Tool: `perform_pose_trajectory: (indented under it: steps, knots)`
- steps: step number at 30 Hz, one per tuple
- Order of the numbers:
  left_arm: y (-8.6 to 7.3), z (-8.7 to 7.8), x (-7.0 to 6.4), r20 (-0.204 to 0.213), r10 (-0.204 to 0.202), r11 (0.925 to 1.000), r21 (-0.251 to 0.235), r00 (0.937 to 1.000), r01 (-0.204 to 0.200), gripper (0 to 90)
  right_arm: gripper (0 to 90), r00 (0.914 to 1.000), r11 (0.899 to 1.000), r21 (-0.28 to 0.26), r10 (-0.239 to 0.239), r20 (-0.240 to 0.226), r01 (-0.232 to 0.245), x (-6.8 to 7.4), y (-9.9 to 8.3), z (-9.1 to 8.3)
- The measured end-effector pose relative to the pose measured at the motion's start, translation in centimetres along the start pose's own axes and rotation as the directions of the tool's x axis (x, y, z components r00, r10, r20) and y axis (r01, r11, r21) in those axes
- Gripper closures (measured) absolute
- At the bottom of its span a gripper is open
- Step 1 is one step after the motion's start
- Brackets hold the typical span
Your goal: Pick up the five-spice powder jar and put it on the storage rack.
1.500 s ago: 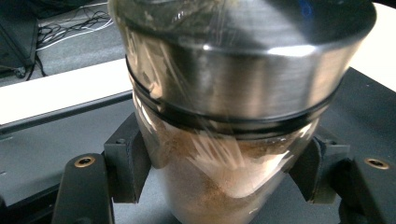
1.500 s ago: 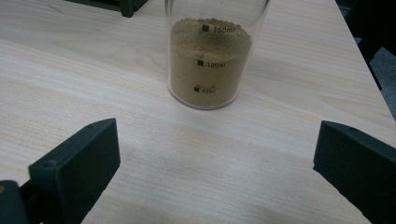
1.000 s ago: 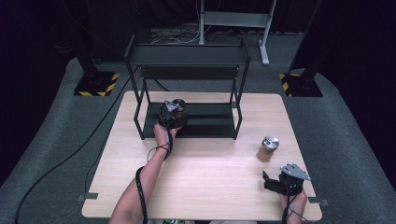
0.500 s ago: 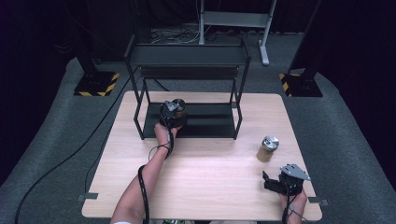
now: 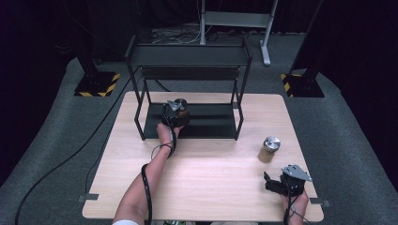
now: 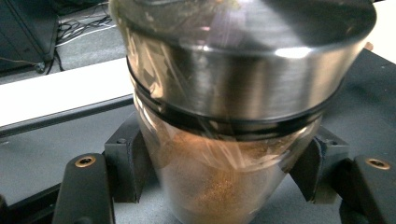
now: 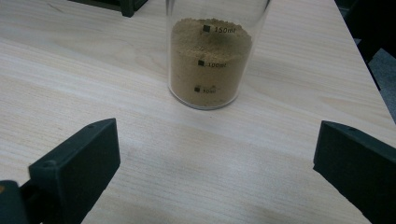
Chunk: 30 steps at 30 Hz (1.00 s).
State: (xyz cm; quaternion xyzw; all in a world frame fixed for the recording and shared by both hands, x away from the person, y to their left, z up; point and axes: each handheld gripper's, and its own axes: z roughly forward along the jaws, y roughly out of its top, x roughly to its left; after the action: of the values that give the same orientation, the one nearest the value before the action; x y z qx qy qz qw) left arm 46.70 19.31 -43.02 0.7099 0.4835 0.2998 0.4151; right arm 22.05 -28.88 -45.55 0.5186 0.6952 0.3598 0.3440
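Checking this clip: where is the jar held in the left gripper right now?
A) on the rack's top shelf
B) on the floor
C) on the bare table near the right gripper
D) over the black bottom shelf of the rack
D: the left gripper is closed on a metal-lidded jar of brown powder, over the rack's black bottom shelf; whether it touches is unclear.

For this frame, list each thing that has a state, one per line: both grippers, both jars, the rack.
Left gripper: shut on the held jar, over the rack's bottom shelf.
Held jar: steel lid on, brown powder inside, clamped between the jaws.
Right gripper: open, holding nothing, facing the table jar.
Table jar: upright on the table, filled to about the 150 ml mark.
Rack: standing upright at the table's far side.
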Motion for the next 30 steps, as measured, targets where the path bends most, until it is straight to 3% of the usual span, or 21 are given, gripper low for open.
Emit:
perform_pose_trajectory:
  steps: [30]
  knots:
    - [0.5, 1.7, -0.4, -0.015, -0.01, 0.9994, 0.032, 0.9998, 0.011, 30.8, 0.0, 1.0, 1.0, -0.001, -0.002, 0.0, 0.002, 0.0, 0.0, 0.0]
